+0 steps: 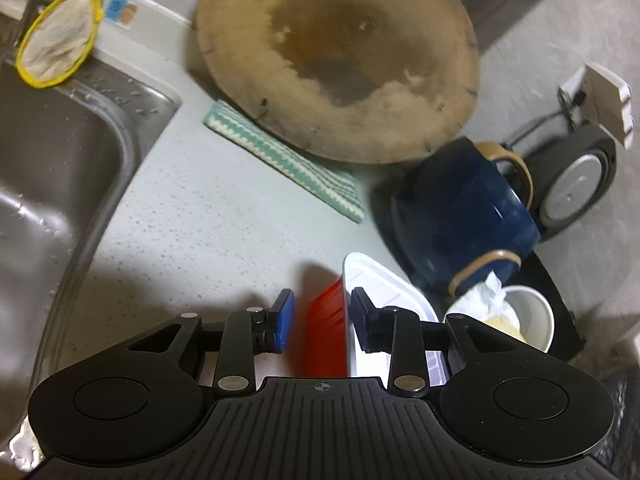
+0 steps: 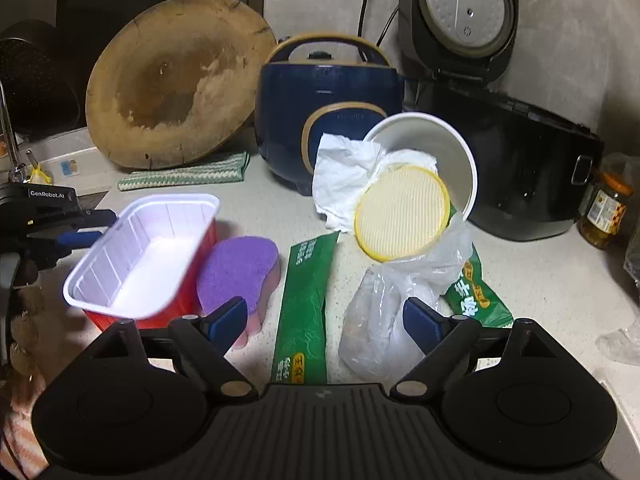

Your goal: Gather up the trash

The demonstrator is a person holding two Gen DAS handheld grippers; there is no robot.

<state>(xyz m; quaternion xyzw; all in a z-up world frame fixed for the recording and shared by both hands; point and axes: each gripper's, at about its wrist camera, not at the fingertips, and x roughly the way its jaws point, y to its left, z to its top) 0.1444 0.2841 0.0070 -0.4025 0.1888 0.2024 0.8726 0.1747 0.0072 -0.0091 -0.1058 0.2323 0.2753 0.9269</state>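
A red plastic tray with a white inside (image 2: pixel 140 256) lies tilted on the counter; it also shows in the left wrist view (image 1: pixel 384 304). My left gripper (image 1: pixel 322 318) is open, its blue pads on either side of the tray's red wall; it shows at the left of the right wrist view (image 2: pixel 82 226). A white paper cup (image 2: pixel 436 148) lies on its side with a yellow lid (image 2: pixel 402 212) and crumpled tissue (image 2: pixel 344 176). A green wrapper (image 2: pixel 306 300) and a clear plastic bag (image 2: pixel 380 320) lie between the fingers of my open right gripper (image 2: pixel 324 322).
A purple sponge (image 2: pixel 238 268) lies beside the tray. A round wooden board (image 2: pixel 176 80), a blue cooker (image 2: pixel 328 96) and an open black cooker (image 2: pixel 520 160) stand at the back. A steel sink (image 1: pixel 52 184) is to the left, a jar (image 2: pixel 606 212) to the right.
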